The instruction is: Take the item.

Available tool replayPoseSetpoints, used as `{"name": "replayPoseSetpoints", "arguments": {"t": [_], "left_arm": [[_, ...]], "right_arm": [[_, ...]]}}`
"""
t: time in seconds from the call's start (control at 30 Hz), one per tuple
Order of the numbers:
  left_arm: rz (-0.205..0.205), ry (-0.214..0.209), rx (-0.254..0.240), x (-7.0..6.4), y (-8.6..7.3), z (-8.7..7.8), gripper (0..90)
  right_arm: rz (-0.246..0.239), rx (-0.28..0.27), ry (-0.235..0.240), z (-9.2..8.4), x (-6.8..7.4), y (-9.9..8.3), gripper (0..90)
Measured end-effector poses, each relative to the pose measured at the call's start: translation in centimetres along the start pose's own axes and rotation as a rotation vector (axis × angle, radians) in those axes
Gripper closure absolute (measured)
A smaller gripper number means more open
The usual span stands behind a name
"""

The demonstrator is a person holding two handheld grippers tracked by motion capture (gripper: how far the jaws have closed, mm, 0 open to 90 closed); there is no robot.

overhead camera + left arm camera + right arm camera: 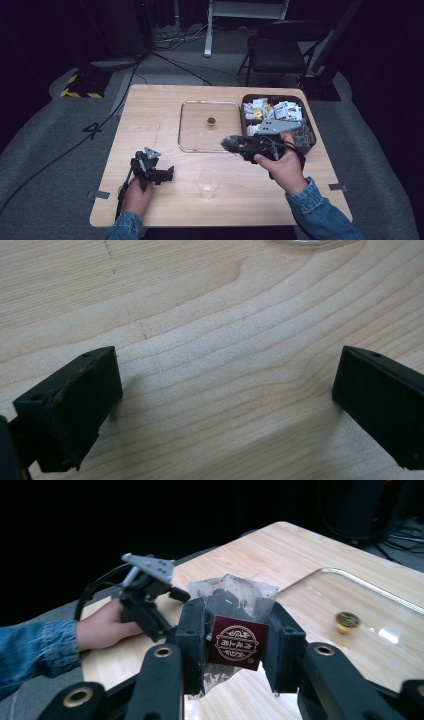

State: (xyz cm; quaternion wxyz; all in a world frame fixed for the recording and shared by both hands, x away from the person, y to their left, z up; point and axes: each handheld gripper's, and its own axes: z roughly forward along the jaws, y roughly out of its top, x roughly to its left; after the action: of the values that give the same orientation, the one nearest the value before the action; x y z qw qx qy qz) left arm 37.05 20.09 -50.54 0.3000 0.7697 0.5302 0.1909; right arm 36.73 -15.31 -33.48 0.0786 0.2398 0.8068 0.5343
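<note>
Scene: I work two hand-held grippers over a wooden tabletop (150, 115). A clear plastic cup (208, 183) stands near my edge, a glass tray (190, 145) with one small gold piece (211, 121) lies at the middle, and a dark box of packets (305, 107) sits at the far right.

Right gripper (234, 639): its fingers are closed on a clear sachet (231, 600) of dark tea with a maroon label (235, 642).

Sachet position: it is held in the air just off the tray's near right corner, between the box and the cup.

Sachet direction: in the right gripper view its long axis stands roughly upright between the fingers, crinkled top edge above them, lower end below; the label faces the camera, slightly tilted.

Left gripper (152, 170): its fingers are spread wide with bare wood between them, low over the tabletop, left of the cup.

Step, as I judge it: carrying the sachet toward the cup.

Doing it well: I would keep the grip firm without crushing, bring the lower end squarely over the cup's mouth, and steady the light cup with the left gripper.
</note>
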Motion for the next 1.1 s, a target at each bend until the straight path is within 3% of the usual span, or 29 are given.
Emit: {"name": "replayPoseSetpoints", "arguments": {"t": [0.07,0.27,0.57,0.93,1.1], "left_arm": [[0.002,0.001,0.000,0.0,0.0,0.0,0.0],[0.000,0.000,0.000,0.0,0.0,0.0,0.0],[0.002,0.001,0.000,0.0,0.0,0.0,0.0],[0.002,0.001,0.000,0.0,0.0,0.0,0.1],[0.000,0.000,0.000,0.0,0.0,0.0,0.0]], "right_arm": [[-0.029,0.001,0.014,0.4,0.5,0.0,65.8],[-0.051,0.021,0.056,1.5,1.8,-0.4,65.7],[-0.051,0.059,0.111,2.9,3.1,-1.3,65.7],[-0.041,0.114,0.141,4.5,3.9,-2.5,65.7],[-0.033,0.166,0.163,5.6,4.3,-3.5,65.7]]}}
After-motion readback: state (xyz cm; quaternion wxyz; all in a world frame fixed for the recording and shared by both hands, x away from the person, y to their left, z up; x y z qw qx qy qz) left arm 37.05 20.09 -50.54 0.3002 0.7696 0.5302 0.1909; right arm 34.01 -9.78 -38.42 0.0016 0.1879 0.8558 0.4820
